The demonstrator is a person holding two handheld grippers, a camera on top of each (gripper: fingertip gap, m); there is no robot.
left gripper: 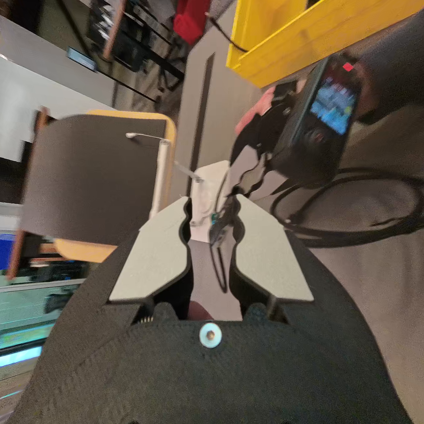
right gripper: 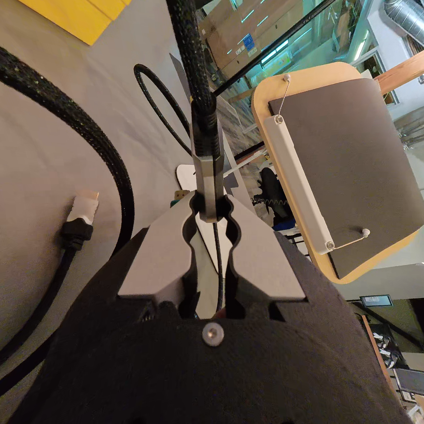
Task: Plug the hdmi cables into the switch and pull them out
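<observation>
Right gripper [right gripper: 211, 210]: its two grey fingers pinch the metal-grey shell of an HDMI plug [right gripper: 207, 183] at the tips, the plug body standing out forward of the fingers and its braided black cable [right gripper: 190, 46] running on away from the camera. Which way the contact end faces cannot be told from this view. The grip on the rigid shell rather than on the flexible cable is, by judgement, what lets the plug be aimed and pushed or pulled straight. To the left, a second plug [right gripper: 83, 206], pale with a black strain relief, lies loose on the grey tabletop [right gripper: 46, 137] beside a wide loop of thick cable [right gripper: 91, 137]; it is apart from any socket. A white flat device [right gripper: 185, 176], possibly the switch, shows partly behind the held plug.

Left gripper [left gripper: 212, 202]: its fingers stand slightly spread with nothing clearly clamped; a thin dark cable [left gripper: 219, 263] runs through the gap. The view is blurred by motion. Ahead lies a white object [left gripper: 206, 183], presumably the same device, and the other handheld unit [left gripper: 321, 128] appears farther right, near coiled cable [left gripper: 344, 229].
</observation>
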